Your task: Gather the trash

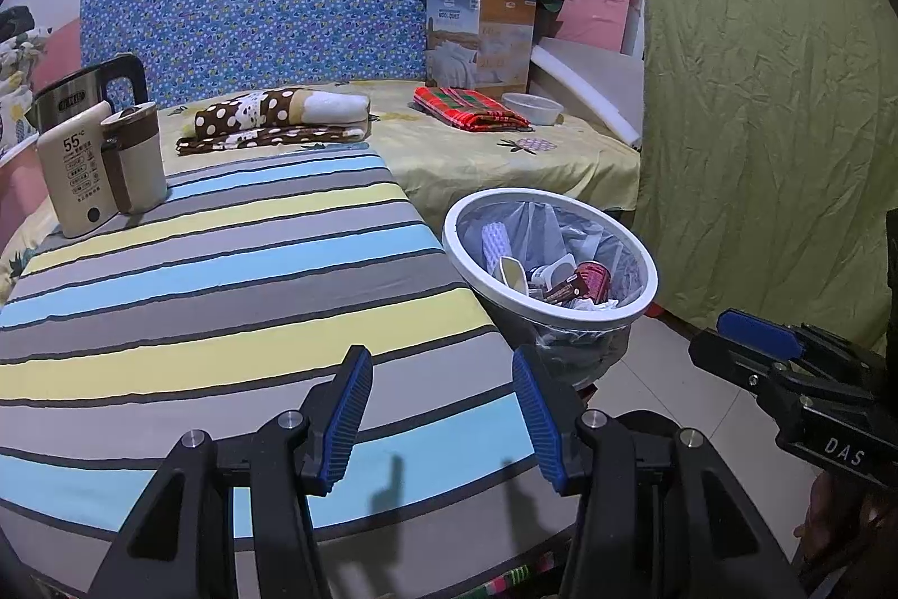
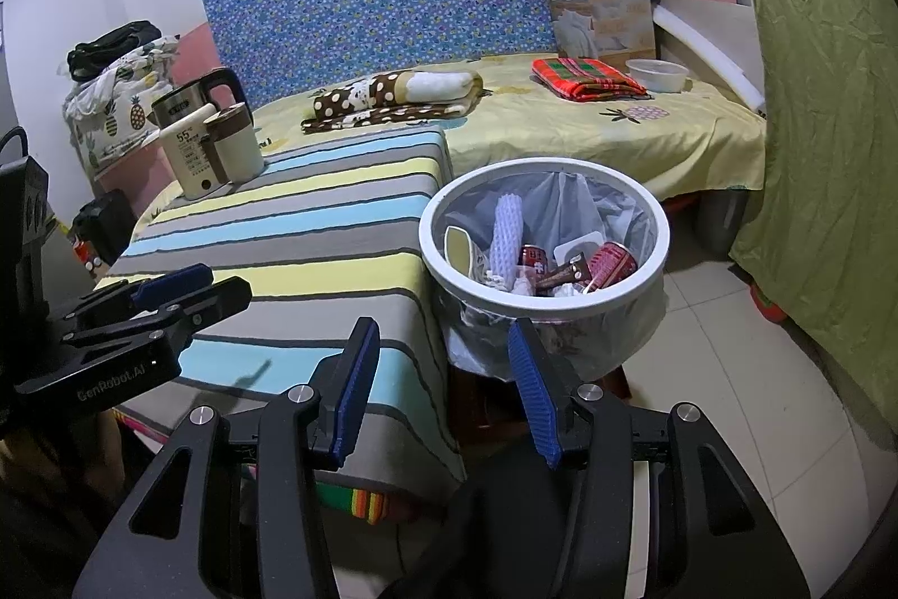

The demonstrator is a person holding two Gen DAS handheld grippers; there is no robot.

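The left tongs (image 1: 442,416) and right tongs (image 2: 443,388) both stand spread and empty over the striped desk (image 1: 224,273). The trash (image 2: 561,270) already lies in the bin (image 2: 662,228) beside it; a careless swing could tip the bin

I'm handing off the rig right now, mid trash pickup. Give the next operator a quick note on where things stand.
Left hand-held gripper: open, empty, over the striped table cover.
Right hand-held gripper: open, empty, near the white round bin with a clear liner.
Done: the bin holds a red can, a brown wrapper and a white foam sleeve.
Left: no loose trash shows on the table; check the bed's clear plastic tub.
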